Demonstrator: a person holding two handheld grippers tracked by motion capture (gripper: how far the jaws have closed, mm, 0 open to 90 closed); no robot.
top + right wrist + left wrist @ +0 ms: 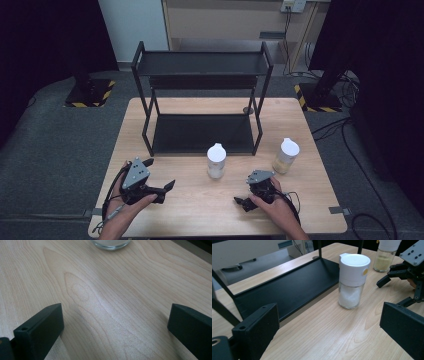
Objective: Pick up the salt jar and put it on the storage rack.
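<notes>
High view shows your left gripper (161, 175) and right gripper (248, 192) resting on the table (200, 210), jaws spread wide and empty, flanking the white-capped shaker (216, 161).

You have no words, brands or numbers to read here. The jar (352, 281) in your left gripper view has a plain white cap with a small yellow dot on its side, and that dot carries no lettering. The second jar (286, 156) shows no label in the high view. The yellow-and-black hazard stripes (90, 104) on the stand bases on the floor are the only sign-like marks, and they carry no text. The socket plate (293, 5) on the far wall is too small to read.
</notes>
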